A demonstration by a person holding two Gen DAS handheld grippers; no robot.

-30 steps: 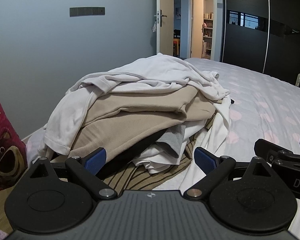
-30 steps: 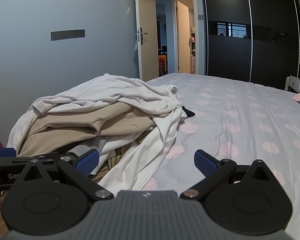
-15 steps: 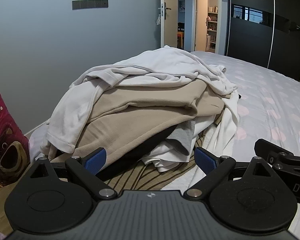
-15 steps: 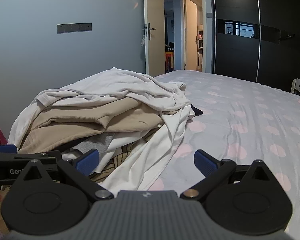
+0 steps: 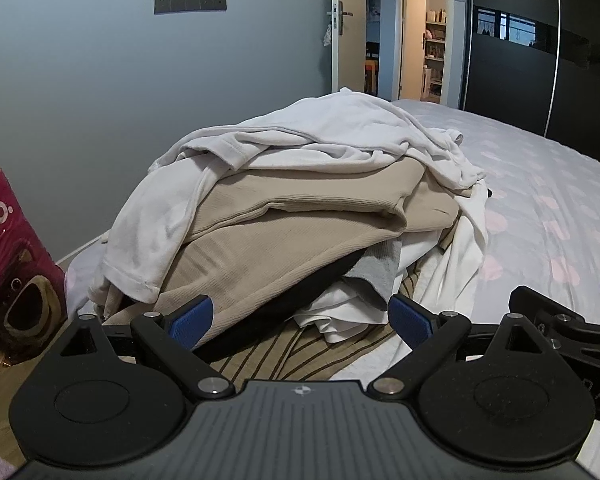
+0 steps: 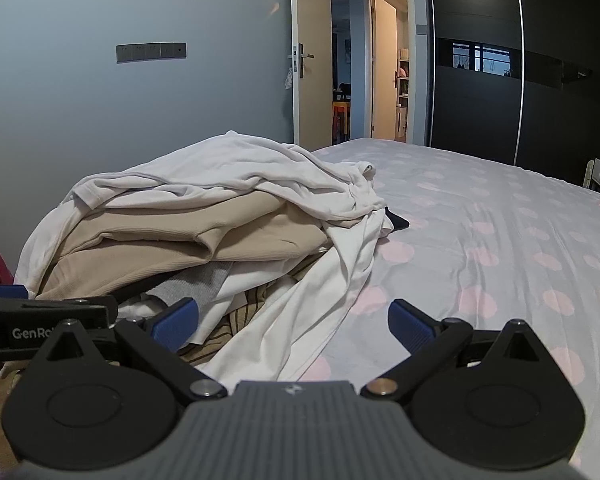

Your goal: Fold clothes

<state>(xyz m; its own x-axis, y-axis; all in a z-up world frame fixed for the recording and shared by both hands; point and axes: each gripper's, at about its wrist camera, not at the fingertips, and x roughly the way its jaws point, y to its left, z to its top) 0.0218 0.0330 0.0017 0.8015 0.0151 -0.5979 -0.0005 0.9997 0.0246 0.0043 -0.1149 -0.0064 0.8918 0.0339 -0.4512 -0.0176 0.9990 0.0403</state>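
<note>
While both tongs are held apart and empty, a heap of clothes (image 5: 300, 216) is seen unfolded on the bed (image 6: 480, 240).
Left tongs (image 5: 300, 316) and right tongs (image 6: 294, 318) are aimed at its near edge; no folded garment is shown.

The top shirt (image 5: 332, 136) is white. Under it lies a tan sweater (image 5: 300, 216), then a grey cloth (image 5: 380, 268) and a brown striped cloth (image 5: 300, 352). The bed sheet (image 6: 480, 240) is pale purple with pink dots. The bag (image 5: 8, 264) is pink.
</note>
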